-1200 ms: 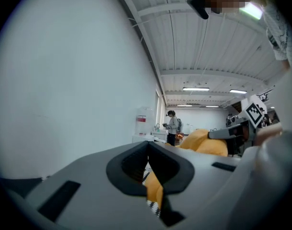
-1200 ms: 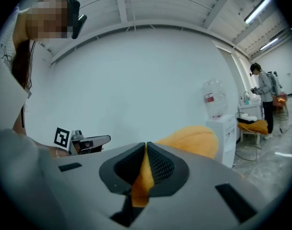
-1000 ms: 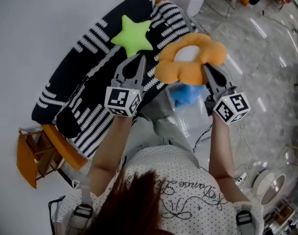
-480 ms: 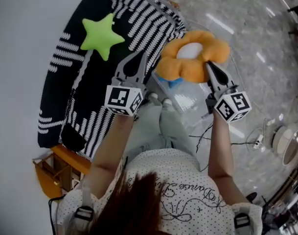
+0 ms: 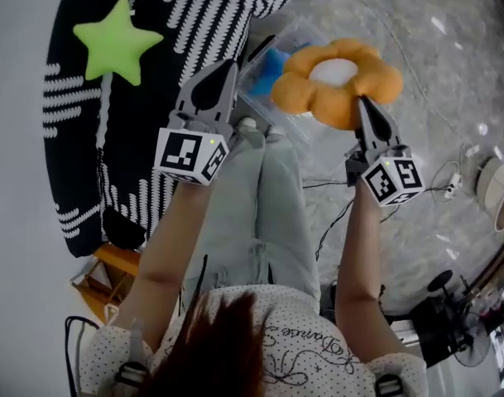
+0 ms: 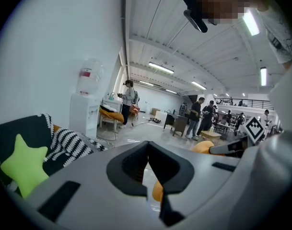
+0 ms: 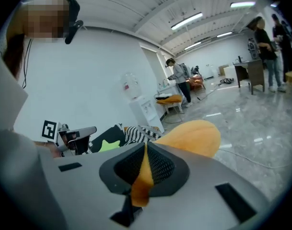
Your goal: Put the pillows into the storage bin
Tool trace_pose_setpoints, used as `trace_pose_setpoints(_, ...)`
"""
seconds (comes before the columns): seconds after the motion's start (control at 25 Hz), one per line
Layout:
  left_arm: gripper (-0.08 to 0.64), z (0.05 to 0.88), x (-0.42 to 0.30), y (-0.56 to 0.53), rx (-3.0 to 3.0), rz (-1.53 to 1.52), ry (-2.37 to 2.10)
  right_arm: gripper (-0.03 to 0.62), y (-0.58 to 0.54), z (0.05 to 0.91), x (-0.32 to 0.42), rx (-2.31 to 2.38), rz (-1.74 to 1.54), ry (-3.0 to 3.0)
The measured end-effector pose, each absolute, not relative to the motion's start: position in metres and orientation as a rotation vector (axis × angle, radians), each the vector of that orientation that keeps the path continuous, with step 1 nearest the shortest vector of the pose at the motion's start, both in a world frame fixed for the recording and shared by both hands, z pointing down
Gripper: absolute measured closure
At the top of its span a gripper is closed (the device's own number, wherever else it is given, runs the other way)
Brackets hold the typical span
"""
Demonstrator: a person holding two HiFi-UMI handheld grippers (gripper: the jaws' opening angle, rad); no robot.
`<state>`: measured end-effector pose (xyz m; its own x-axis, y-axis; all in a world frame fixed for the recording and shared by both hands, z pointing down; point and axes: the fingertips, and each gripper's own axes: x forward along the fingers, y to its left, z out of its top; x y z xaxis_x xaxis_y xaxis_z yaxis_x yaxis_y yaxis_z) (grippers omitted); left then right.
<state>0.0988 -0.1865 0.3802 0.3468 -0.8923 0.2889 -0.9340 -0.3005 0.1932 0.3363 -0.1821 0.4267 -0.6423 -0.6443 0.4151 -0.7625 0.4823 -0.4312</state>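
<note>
My right gripper (image 5: 365, 104) is shut on the edge of an orange flower pillow (image 5: 334, 81) with a white middle, held up over the floor. In the right gripper view a fold of that pillow (image 7: 193, 135) is pinched between the jaws (image 7: 145, 169). A clear storage bin (image 5: 260, 98) with something blue inside sits just left of the pillow, partly hidden. My left gripper (image 5: 223, 71) is shut and empty beside the bin; its jaws (image 6: 148, 164) meet with nothing between them. A green star pillow (image 5: 115, 48) lies on the black-and-white striped sofa (image 5: 78, 139).
The person's legs run down the middle of the head view. An orange wooden stool (image 5: 111, 279) stands at the lower left. Cables (image 5: 334, 213) trail over the marble floor. A water dispenser (image 6: 83, 114) and several people stand far off.
Both grippers have come down, the right one carrying the flower pillow. The sofa and star pillow now sit further left in view, and the bin shows beside the pillow.
</note>
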Motion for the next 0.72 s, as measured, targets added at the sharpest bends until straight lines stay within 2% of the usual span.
trace_pose_setpoints(0.2, 0.555, 0.443, 0.124, -0.195, 2.291, 0.13, -1.548, 0.566, -0.185, 0.496, 0.377, 1.384, 1.028, -2.481)
trace_pose_setpoints(0.44, 0.555, 0.514, 0.155, -0.197, 2.262, 0.203, -1.487, 0.565, -0.174, 0.589, 0.417, 1.607, 1.349, -2.361)
trace_pose_setpoints(0.72, 0.555, 0.594, 0.187, -0.189, 2.24, 0.274, -1.41, 0.563, -0.149, 0.715, 0.458, 1.735, 1.52, -2.147)
